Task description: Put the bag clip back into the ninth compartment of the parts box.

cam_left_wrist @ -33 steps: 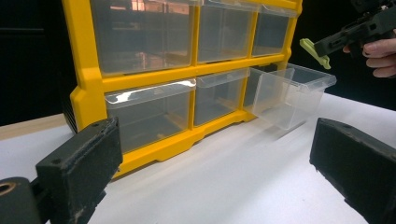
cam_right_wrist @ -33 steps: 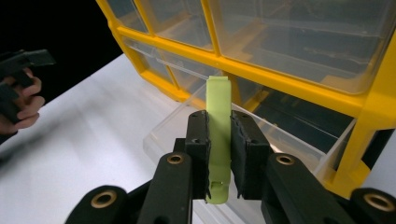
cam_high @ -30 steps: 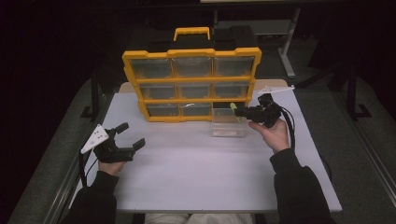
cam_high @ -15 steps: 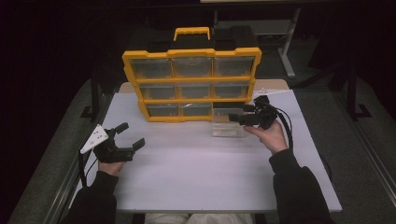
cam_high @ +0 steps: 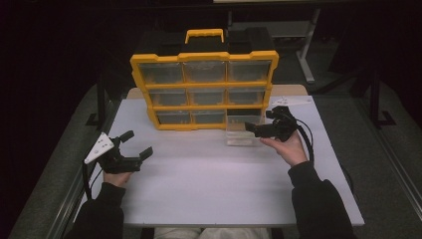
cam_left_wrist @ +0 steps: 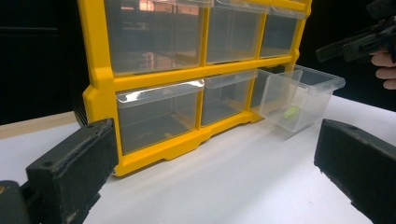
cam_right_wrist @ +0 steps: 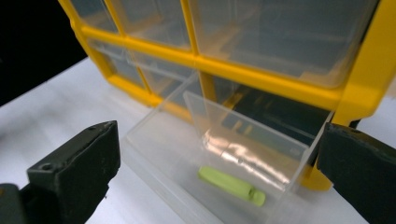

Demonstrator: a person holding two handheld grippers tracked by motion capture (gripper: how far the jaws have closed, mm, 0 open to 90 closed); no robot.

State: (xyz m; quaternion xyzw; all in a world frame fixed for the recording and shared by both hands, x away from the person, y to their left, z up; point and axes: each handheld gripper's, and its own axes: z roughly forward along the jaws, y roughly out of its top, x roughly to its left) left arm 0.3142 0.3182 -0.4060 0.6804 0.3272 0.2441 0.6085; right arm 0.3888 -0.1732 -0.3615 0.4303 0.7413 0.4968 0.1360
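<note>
A yellow organizer (cam_high: 204, 86) (cam_left_wrist: 100, 88) (cam_right_wrist: 261, 79) with nine clear drawers stands upright at the back of the white table (cam_high: 214, 189). Its bottom-right clear drawer (cam_high: 241, 133) (cam_left_wrist: 299, 98) (cam_right_wrist: 154, 140) is pulled out, resting on the table in front of its dark slot. A small light-green piece (cam_left_wrist: 290, 111) (cam_right_wrist: 231, 185) lies in it. My right gripper (cam_high: 259, 124) (cam_right_wrist: 217, 168) hovers open just right of the drawer, jaws pointing left over it. My left gripper (cam_high: 137, 143) (cam_left_wrist: 212, 175) is open at the table's left, aimed at the organizer, holding nothing.
A yellow carry handle (cam_high: 204, 34) tops the organizer. A beige board (cam_high: 293, 90) lies under it at the back. The right gripper's black cable (cam_high: 309, 142) loops beside the hand. The table's front half is bare white surface; dark floor surrounds it.
The right gripper has shifted slightly left and down, closer over the pulled-out drawer. The left gripper and the drawer have not visibly moved.
</note>
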